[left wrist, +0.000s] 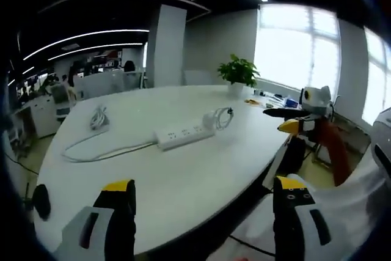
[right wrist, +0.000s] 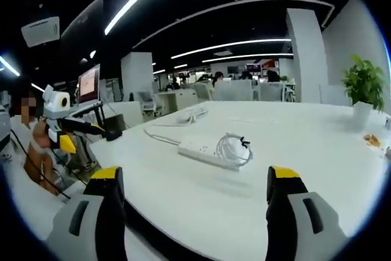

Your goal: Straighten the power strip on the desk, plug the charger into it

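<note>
on the white desk, near its middle: white power strip, lying flat and askew to the near edge, sockets up. same power strip in the right gripper view, well beyond the jaws. just beside one end of it, touching or nearly so: charger with coiled white cable, loose loop, not plugged in; seen again in the right gripper view resting partly against the strip. from the strip's other end: white cord curving across the desk surface toward a small white bundle of cable farther back. toward the desk's far side: potted green plant, upright in a white pot; beside it a scatter of small items, too small to identify. past the desk: a white pillar, rows of office workstations, bright windows, strip lights on a dark ceiling.

at the bottom of the left gripper view: left gripper, jaws spread wide apart, yellow-tipped, holding nothing, well short of the strip. entering the same view from the right: right gripper, black and yellow, off the desk edge, nothing between its jaws.

at the bottom of the right gripper view: right gripper again, jaws wide apart, nothing held, hovering above the near desk edge. at the left of that view: left gripper, beyond the desk's rim, held by a person.
</note>
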{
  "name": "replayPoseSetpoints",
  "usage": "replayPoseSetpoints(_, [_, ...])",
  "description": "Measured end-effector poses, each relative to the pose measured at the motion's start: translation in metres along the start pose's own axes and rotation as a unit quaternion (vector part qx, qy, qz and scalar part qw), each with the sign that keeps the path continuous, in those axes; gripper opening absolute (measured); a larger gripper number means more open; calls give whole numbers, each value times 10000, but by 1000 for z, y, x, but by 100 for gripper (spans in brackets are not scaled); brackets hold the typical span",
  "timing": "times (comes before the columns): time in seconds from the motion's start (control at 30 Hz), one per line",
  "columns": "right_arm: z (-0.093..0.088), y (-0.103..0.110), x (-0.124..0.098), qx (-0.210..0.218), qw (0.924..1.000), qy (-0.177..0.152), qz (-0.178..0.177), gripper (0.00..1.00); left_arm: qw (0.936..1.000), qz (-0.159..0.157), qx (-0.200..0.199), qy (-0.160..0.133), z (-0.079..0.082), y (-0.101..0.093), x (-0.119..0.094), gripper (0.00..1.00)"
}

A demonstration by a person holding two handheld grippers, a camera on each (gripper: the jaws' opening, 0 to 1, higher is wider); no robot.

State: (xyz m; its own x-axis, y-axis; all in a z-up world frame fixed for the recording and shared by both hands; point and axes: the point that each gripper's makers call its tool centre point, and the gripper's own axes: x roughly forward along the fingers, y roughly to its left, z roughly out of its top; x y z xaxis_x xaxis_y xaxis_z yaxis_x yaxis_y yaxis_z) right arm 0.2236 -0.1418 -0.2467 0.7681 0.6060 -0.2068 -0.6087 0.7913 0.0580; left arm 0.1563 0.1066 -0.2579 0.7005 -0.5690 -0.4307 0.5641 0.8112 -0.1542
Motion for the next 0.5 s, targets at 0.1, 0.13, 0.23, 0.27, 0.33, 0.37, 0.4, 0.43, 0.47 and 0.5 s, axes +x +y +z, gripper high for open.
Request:
replayPoseSetpoints(0.1, [0, -2, 0, 9, 10000, 7, -41, 94, 10000, 15, -9, -24, 1, 1, 0, 93])
replayPoseSetpoints(0.13, [-1, -2, 1, 2, 10000, 20, -45, 94, 10000, 12, -1, -1, 0, 1, 0, 93])
replayPoseSetpoints(0.23, [-4, -3, 2, -22, 9999, 88, -56, 94, 10000, 35, 11, 47, -2, 3, 2, 93])
replayPoseSetpoints(0.27, [-5, -4, 2, -24, 9999, 103, -66, 93, 10000, 43, 6, 50, -2, 3, 3, 92])
replayPoseSetpoints(0.33, [-7, -5, 2, -58, 9998, 168, -92, 93, 10000, 34, 16, 82, -4, 3, 4, 92])
replayPoseSetpoints(0.37, [-8, -5, 2, -72, 9997, 194, -100, 93, 9999, 24, 31, 107, -5, 2, 5, 92])
replayPoseSetpoints(0.4, [-8, -5, 2, -78, 9997, 195, -100, 93, 9999, 17, 58, 138, -6, 2, 6, 92])
replayPoseSetpoints(0.43, [-8, -5, 2, -77, 9998, 180, -90, 93, 9999, 20, 65, 144, -6, 2, 5, 91])
replayPoseSetpoints(0.47, [-7, -5, 2, -59, 9998, 169, -87, 93, 9999, 20, 68, 122, -6, 2, 5, 91])
replayPoseSetpoints(0.5, [-6, -5, 1, -49, 9998, 152, -95, 93, 9999, 5, 79, 99, -5, 1, 5, 91])
